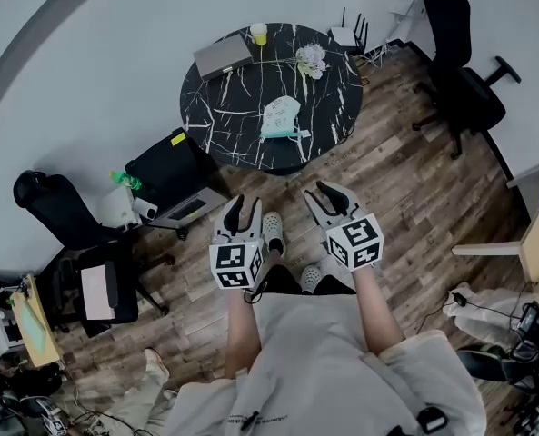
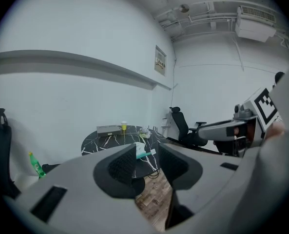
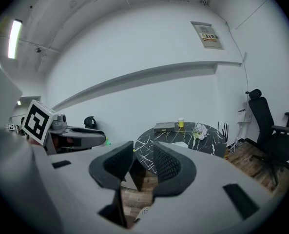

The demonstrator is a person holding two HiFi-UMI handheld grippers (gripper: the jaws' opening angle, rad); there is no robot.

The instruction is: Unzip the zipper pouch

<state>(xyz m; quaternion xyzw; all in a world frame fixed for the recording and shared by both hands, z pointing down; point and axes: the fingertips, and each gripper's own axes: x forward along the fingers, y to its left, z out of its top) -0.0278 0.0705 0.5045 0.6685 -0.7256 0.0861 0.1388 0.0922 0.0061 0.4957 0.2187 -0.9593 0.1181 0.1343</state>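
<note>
Left gripper (image 1: 246,205) and right gripper (image 1: 322,193) being held side by side, jaws parted, empty, aimed at zipper pouch (image 1: 281,118) on distant table (image 1: 205,116), likely for two-handed unzipping.

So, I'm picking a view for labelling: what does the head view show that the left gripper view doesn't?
Head view only: the person's white clog shoes and pale grey shirt. Left gripper view only: the framed wall notice and white ceiling air-conditioner. Both: the round black marble-patterned table with the pale green zipper pouch on it.
</note>
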